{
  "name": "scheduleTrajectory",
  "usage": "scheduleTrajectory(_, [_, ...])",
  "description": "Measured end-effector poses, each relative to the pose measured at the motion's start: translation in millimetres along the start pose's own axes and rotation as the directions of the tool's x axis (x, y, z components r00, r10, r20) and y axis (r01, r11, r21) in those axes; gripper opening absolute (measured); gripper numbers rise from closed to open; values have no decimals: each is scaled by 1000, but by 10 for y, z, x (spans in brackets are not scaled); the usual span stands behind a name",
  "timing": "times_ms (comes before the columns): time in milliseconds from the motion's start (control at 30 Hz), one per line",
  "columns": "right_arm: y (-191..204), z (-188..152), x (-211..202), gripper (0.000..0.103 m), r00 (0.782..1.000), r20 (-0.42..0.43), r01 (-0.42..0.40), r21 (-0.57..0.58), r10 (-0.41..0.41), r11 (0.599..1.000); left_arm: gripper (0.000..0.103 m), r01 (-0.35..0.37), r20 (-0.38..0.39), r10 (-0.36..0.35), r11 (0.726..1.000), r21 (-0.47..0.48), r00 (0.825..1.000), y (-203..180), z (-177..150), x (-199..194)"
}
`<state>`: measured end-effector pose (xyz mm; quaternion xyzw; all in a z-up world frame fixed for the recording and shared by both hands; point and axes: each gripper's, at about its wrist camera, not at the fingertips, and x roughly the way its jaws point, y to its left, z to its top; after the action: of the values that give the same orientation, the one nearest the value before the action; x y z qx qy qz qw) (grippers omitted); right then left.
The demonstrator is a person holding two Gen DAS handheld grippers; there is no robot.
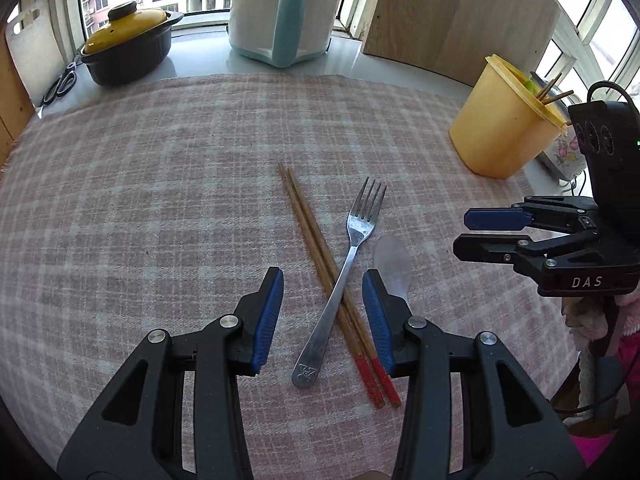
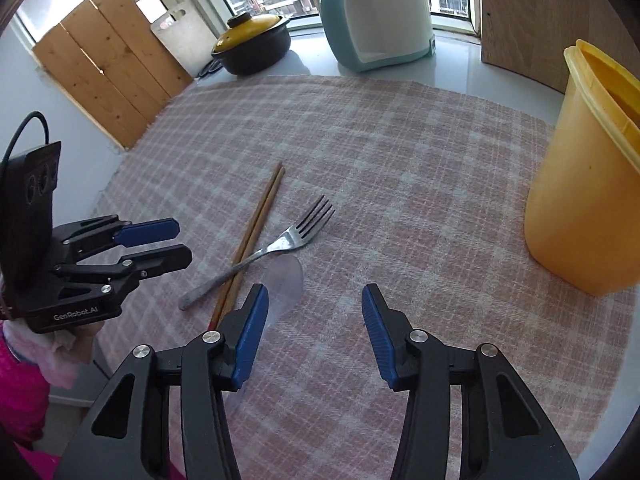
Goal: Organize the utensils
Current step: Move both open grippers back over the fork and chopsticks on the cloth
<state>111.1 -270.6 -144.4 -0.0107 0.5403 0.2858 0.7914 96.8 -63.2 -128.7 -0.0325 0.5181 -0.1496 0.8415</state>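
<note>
Two grippers hover over the checked cloth (image 1: 160, 160), both with jaws spread wide and nothing between them. The left gripper (image 1: 322, 300) frames the crossing utensils: one pair of chopsticks (image 1: 320, 256), so two sticks with red ends toward six o'clock and tips toward eleven, and one steel fork (image 1: 344, 276) lying over them, tines at about one o'clock. Just right of the fork lies one clear spoon (image 1: 394, 268), its bowl partly behind the right-hand blue pad. Farther right, at roughly two o'clock, stands one yellow cup (image 1: 500, 128), which already holds a few sticks and something green; how many I cannot tell. The right gripper (image 2: 312, 312) hangs beside it, over bare cloth. The risk, as I judge it: the fork rests on the chopsticks, so closing here could pinch both together, or flick the sticks apart and let them roll. The pale spoon is easy to miss or nudge.
</note>
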Motion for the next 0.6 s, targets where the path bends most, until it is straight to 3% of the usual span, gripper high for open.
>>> scheduleTrajectory(167, [72,26,256,32,999,-49,-8,-28,7,1000,40,-1,-4,1,1000,-3,1000,25,-16,-2])
scheduleTrajectory(600, [277,107,616,32,993,-95,54,-110,-64,992,40,-7,3,7,998,-61,1000,220,-81,-47])
